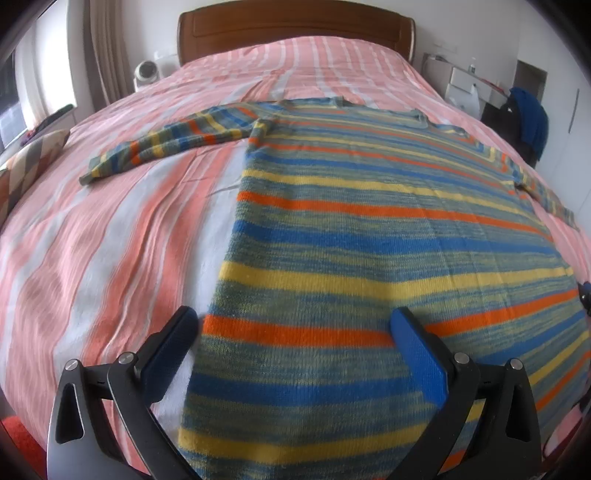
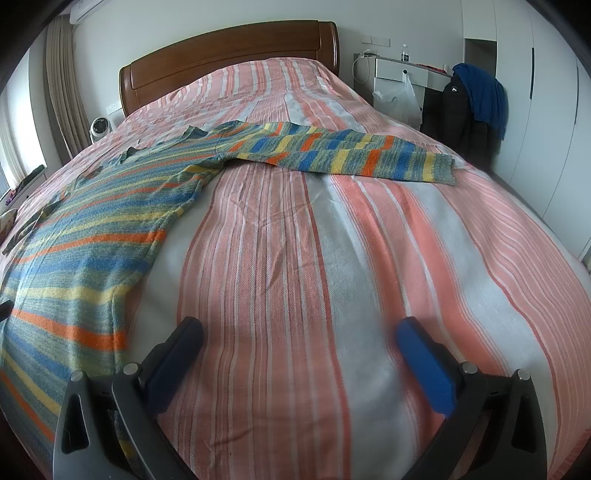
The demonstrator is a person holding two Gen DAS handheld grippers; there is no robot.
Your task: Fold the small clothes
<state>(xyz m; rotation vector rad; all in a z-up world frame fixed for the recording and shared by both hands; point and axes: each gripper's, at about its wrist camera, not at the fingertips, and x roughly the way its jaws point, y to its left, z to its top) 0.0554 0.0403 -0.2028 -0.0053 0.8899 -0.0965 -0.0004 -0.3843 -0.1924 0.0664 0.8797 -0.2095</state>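
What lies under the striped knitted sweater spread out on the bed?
The striped knitted sweater lies flat on a pink-and-white striped bedspread, which shows all around it. The part beneath the sweater is covered, so anything there cannot be seen.

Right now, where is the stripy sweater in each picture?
Left wrist view: the blue, yellow and orange striped knitted sweater fills the centre and right, one sleeve stretching left.
Right wrist view: the sweater lies along the left edge, one sleeve stretching right.
Shared landmark: the brown wooden headboard.
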